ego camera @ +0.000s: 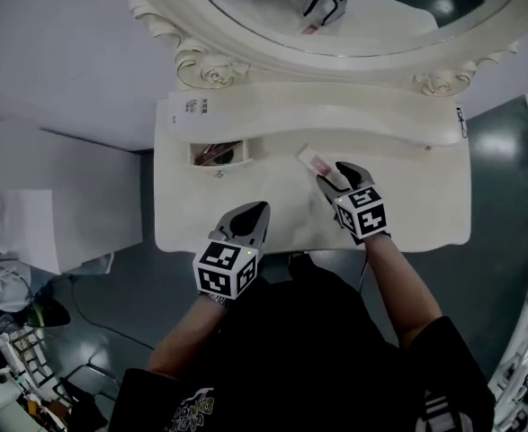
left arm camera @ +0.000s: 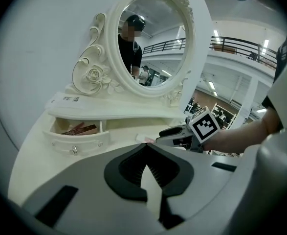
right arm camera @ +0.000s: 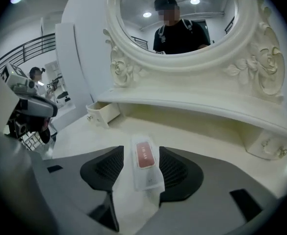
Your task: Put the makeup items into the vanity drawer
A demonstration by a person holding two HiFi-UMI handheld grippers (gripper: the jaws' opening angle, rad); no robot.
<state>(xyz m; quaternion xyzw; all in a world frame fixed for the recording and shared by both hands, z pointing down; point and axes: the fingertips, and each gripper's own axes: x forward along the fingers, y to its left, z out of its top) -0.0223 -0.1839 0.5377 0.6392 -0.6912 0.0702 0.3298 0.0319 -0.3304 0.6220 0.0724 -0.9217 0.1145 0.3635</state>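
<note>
A flat clear packet with a red label (ego camera: 312, 161) lies on the cream vanity top (ego camera: 407, 196), right of centre. My right gripper (ego camera: 332, 177) is open and low over it, and the packet (right arm camera: 144, 161) lies between the two pads without being pinched. The small vanity drawer (ego camera: 219, 154) stands open at the left, with brown and reddish makeup items inside (left arm camera: 79, 129). My left gripper (ego camera: 254, 212) hovers at the table's front edge, shut with nothing in it, pointing toward the drawer (left arm camera: 75, 140). From the left gripper view, the right gripper (left arm camera: 176, 133) shows beside the packet (left arm camera: 144, 139).
An oval mirror (ego camera: 353, 12) in a carved cream frame rises behind a raised curved shelf (ego camera: 335, 120). A white cabinet (ego camera: 57, 214) stands left of the vanity. The floor around is dark grey. A second closed drawer front (right arm camera: 273, 146) sits at the shelf's right end.
</note>
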